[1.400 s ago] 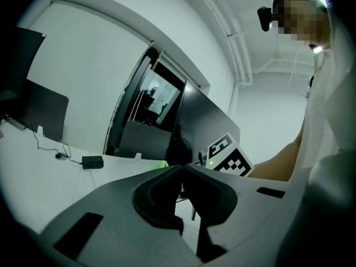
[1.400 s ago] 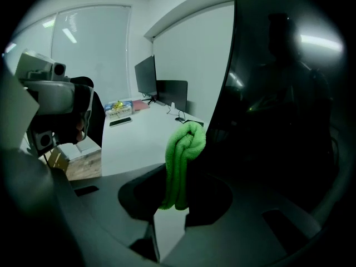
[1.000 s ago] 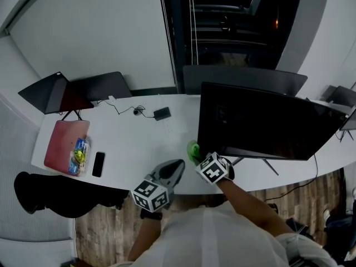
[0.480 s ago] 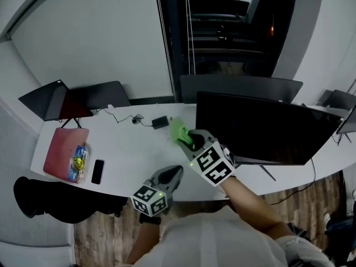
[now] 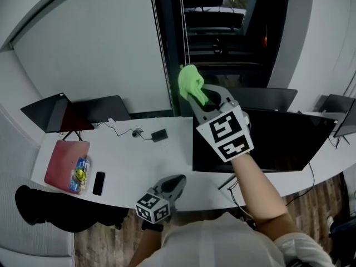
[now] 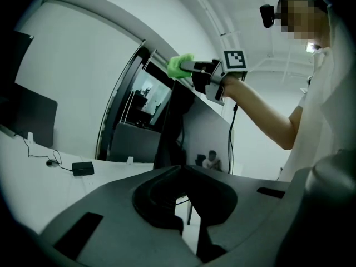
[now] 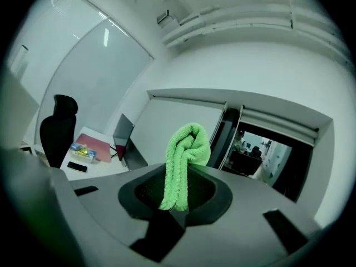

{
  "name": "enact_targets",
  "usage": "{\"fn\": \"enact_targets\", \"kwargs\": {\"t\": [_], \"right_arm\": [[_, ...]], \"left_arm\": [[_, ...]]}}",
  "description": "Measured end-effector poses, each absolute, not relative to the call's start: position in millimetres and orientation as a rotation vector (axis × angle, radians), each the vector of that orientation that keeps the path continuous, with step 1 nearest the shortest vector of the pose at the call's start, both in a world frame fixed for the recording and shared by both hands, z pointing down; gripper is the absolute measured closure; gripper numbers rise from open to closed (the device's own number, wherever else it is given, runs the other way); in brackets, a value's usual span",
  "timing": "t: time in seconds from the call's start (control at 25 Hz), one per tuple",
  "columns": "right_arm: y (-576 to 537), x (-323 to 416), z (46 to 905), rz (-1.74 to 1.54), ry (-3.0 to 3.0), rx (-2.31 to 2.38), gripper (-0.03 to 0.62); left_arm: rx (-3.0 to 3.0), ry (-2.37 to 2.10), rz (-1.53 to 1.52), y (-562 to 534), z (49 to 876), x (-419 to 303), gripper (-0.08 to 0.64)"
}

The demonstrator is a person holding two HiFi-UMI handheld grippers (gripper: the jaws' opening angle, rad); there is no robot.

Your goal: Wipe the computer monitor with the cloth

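Monitor: a dark, unlit monitor (image 5: 278, 143) is seen standing on the white bench (image 5: 133, 154), on a thin stand with cables hanging behind it.
Cloth: a green cloth (image 7: 186, 154), bunched into a soft roll, is held up above the monitor's upper left corner; it seems to be clear of the screen, though depth is poorly shown in every view.
Right gripper: the right gripper (image 5: 198, 96) is raised above the monitor, its jaws closed tight on the lower part of the cloth, with the folded end standing out beyond the tips.
Left gripper: the left gripper (image 5: 171, 183) is kept low, at the bench edge to the left of the monitor; its jaws are brought together with nothing between them.
Step in hand: the cloth is judged to be on its way to the screen's top edge; no wiping contact is shown yet.
How it is done well: the protruding roll, not the jaw tips, should be laid against the glass. Light, even pressure should be used, in overlapping passes from the top corner across and down.
Support: the monitor's left edge could be steadied by the idle left gripper, since the stand looks slender.
Risk: the panel could be tilted back or scratched if hard plastic is pressed against it.
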State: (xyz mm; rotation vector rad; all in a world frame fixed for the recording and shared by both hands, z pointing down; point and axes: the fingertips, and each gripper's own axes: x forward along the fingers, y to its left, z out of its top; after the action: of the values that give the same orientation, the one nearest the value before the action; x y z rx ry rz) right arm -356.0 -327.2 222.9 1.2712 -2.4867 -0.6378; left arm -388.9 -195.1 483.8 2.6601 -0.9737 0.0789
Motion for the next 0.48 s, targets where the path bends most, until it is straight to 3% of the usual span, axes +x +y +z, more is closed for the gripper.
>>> {"fn": "enact_targets", "kwargs": {"t": [0.48], "right_arm": [[-337.9,-345.5,254.2,-0.702,-2.162,1.207,0.523]], "left_arm": [[2.679,-0.920,0.066,-195.6,484.9,-375.8,0.540]]}}
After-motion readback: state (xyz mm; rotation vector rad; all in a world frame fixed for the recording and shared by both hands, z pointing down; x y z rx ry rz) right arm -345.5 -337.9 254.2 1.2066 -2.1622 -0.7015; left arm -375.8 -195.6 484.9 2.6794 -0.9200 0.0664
